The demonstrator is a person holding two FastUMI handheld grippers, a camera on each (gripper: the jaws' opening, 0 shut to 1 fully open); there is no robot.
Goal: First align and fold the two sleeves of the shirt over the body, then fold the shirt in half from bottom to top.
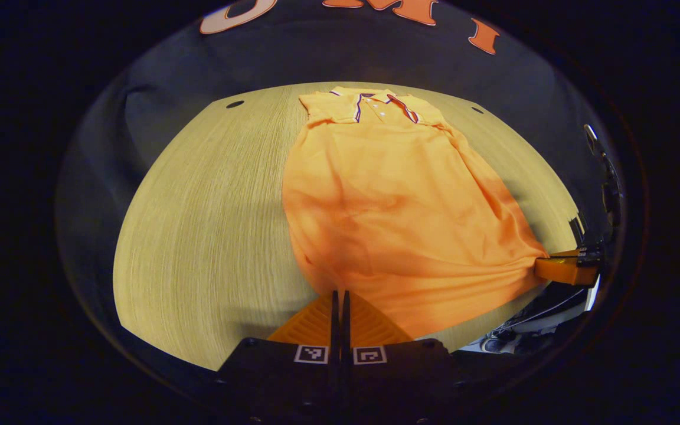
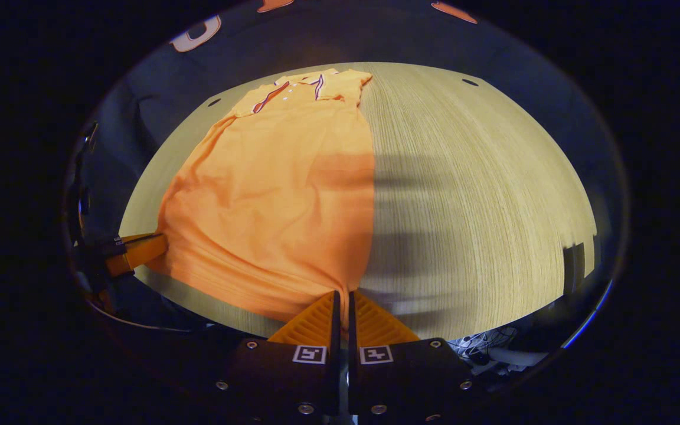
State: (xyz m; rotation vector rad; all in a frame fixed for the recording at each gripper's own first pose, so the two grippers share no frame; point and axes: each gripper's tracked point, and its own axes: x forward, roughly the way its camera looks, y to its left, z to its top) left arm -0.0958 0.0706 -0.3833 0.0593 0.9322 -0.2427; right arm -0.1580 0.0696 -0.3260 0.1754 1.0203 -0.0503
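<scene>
Your left gripper [image 1: 340,293] pinches the shirt [image 1: 387,206] hem at 6 o'clock; your right gripper [image 2: 343,293] clamps the other hem corner. Shirt lies on table [image 1: 210,206], collar toward 12.

Brightness: a warm, fairly dim light is cast from above; the table [image 1: 210,195] and shirt [image 1: 387,200] are lit, while the surroundings are left dark.
Shadows: soft dark bands are thrown across the table [image 2: 470,195] in the right gripper view, and one band crosses the shirt [image 2: 281,195]. A shadow is seen beside the shirt's edge in the left gripper view.
Glare: none is seen; a mild sheen is shown on the wood.
Distortion: straight table edges are bent into curves by the fisheye lens, most strongly near the rim.
Focus: the centre is rendered sharp; the outer rim is softened and darkened.
</scene>
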